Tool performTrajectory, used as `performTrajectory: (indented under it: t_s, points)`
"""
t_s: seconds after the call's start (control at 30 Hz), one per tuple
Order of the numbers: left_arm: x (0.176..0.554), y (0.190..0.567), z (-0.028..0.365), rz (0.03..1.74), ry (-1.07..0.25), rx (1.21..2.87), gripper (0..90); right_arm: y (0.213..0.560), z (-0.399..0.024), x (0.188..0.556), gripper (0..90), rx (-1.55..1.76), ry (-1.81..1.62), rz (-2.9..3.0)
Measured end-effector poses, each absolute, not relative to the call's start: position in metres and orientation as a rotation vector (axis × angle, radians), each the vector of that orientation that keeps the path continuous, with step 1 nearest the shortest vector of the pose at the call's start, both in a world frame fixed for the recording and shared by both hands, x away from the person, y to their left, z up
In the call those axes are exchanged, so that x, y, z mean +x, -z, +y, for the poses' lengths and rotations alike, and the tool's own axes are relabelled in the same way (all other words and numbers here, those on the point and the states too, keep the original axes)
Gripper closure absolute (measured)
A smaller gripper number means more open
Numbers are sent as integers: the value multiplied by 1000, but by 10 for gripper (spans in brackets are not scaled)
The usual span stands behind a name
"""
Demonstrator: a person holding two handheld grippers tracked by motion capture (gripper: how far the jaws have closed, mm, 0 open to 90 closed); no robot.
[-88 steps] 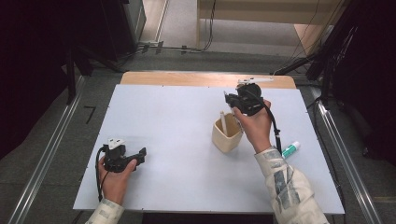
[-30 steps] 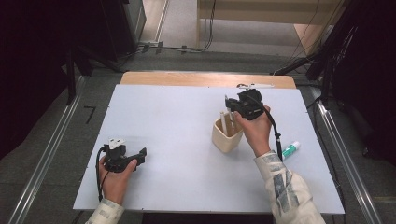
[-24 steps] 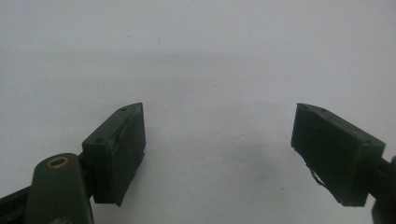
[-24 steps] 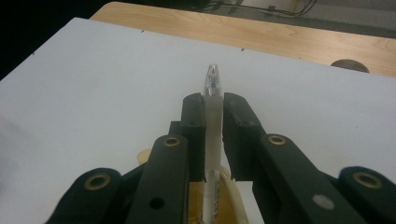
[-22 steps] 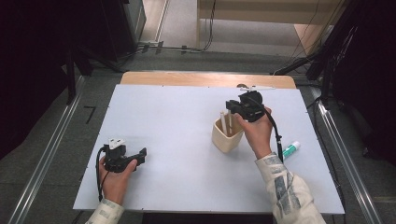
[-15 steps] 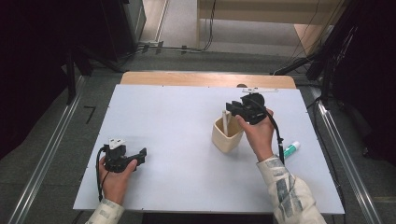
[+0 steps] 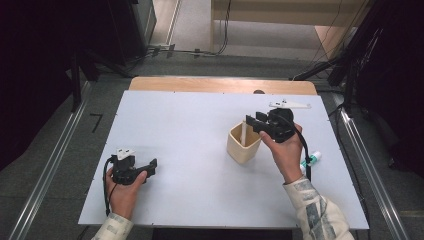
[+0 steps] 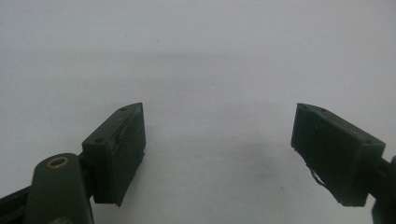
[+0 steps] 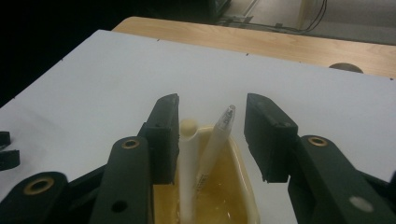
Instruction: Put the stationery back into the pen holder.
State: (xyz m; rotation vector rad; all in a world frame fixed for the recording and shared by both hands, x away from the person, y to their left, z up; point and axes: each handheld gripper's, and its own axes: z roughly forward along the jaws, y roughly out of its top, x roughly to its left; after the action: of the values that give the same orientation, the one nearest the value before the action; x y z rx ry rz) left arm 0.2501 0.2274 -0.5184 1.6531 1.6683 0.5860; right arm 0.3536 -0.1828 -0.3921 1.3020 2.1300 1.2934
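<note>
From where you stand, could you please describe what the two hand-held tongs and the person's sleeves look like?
Both tongs are black. The left tongs carry a small white block on top and trail a black cable. The right tongs bear a pale three-cornered plate and a black cable too. Their jaws are flat rectangular blocks on arms with brass-ringed pivots. The sleeves are light with a dark printed pattern.

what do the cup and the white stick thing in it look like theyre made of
The cup looks like glossy cream plastic or glazed ceramic: its smooth rim shines and its inner wall reflects amber; which of the two is unclear. The white stick, standing in it, seems matt plastic with a clear, see-through tip, probably a pen or a brush handle.
</note>
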Motion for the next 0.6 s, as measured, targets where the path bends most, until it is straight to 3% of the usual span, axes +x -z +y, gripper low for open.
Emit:
performTrajectory:
  t_s: [0.6]
  points:
    - [250,518,227,1667,-588,1658,187,408,-214,342,491,1353,-1234,2066]
